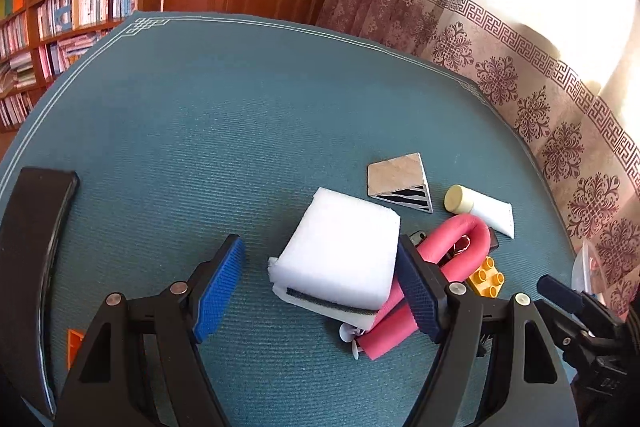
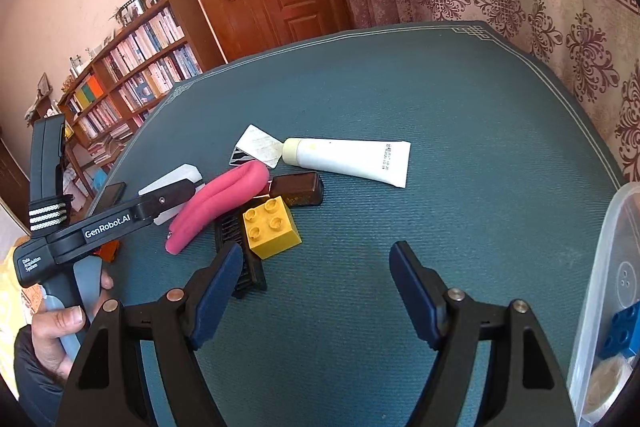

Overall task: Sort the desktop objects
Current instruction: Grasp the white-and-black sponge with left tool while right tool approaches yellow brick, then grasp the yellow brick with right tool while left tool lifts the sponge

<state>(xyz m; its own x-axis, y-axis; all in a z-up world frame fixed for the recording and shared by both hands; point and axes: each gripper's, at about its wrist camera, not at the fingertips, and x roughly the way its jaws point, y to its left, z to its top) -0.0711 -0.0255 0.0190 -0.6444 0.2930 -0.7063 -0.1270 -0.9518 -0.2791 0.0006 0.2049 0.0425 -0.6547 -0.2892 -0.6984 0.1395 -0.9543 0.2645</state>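
Note:
A white sponge block (image 1: 340, 247) lies on the teal table mat (image 1: 240, 131), between the jaws of my open left gripper (image 1: 320, 291); its right pad touches or nearly touches the block. Beside it lie a bent pink foam tube (image 1: 448, 251), a yellow toy brick (image 1: 487, 277), a white tube with a cream cap (image 1: 480, 207) and a wedge-shaped block (image 1: 400, 181). My right gripper (image 2: 316, 291) is open and empty above the mat, just right of the yellow brick (image 2: 272, 227), a black comb (image 2: 240, 259) and the pink tube (image 2: 220, 205).
A clear plastic bin (image 2: 600, 287) at the right edge holds a blue brick (image 2: 620, 335) and a tape roll (image 2: 608, 387). A dark brown case (image 2: 300, 189) lies behind the yellow brick. A black curved object (image 1: 32, 247) and an orange piece (image 1: 74, 347) lie at the left.

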